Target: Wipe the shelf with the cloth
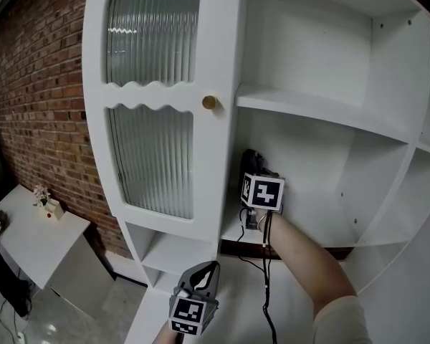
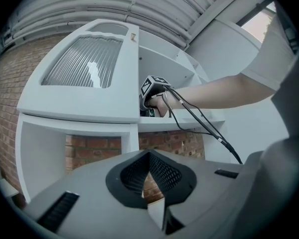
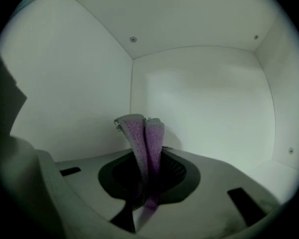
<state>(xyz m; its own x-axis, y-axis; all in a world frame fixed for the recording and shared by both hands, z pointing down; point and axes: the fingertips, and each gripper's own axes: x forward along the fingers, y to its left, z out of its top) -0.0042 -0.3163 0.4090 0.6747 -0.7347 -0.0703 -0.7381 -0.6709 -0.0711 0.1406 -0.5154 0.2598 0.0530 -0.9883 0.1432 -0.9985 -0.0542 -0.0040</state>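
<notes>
A purple cloth (image 3: 142,138) stands folded between the jaws of my right gripper (image 3: 145,185), which is shut on it. This gripper (image 1: 252,160) reaches deep into the left back corner of an open compartment of the white shelf (image 1: 233,233), its marker cube facing me; the cloth is hidden in the head view. The right gripper view shows only white walls and that corner just beyond the cloth. My left gripper (image 1: 204,272) hangs low in front of the cabinet, pointing up. Its jaws (image 2: 148,183) are shut with nothing in them.
A cabinet door of ribbed glass (image 1: 154,156) with a brass knob (image 1: 210,102) stands just left of the compartment. Another shelf board (image 1: 322,110) runs above. A black cable (image 1: 265,285) hangs from the right gripper. Brick wall (image 1: 36,106) and a small white table (image 1: 29,235) lie left.
</notes>
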